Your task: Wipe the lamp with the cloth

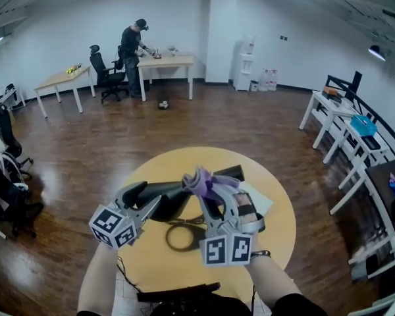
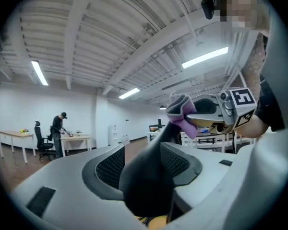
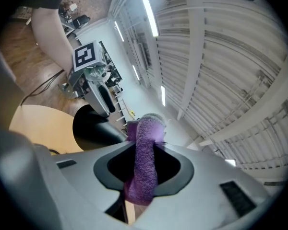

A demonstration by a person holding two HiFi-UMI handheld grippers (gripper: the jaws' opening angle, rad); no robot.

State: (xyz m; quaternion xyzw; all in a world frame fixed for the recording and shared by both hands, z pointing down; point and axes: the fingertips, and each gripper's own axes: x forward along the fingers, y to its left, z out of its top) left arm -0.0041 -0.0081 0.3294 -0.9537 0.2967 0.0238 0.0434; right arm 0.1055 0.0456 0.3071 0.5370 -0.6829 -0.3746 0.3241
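Round yellow worktop (image 1: 278, 224), glossy wooden floor (image 1: 184, 120), person (image 1: 131, 41) standing at a far desk (image 1: 168, 60), black office chair (image 1: 104, 72), white water dispenser (image 1: 245, 68)

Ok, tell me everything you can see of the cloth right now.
The cloth is purple and fuzzy, like microfibre or terry, bunched into a thick fold. The right gripper is shut on it: a rounded tuft sticks out past the jaw tips and a tail hangs back behind them. It is held above the round yellow table, right at the black lamp. Whether it touches the lamp cannot be told.
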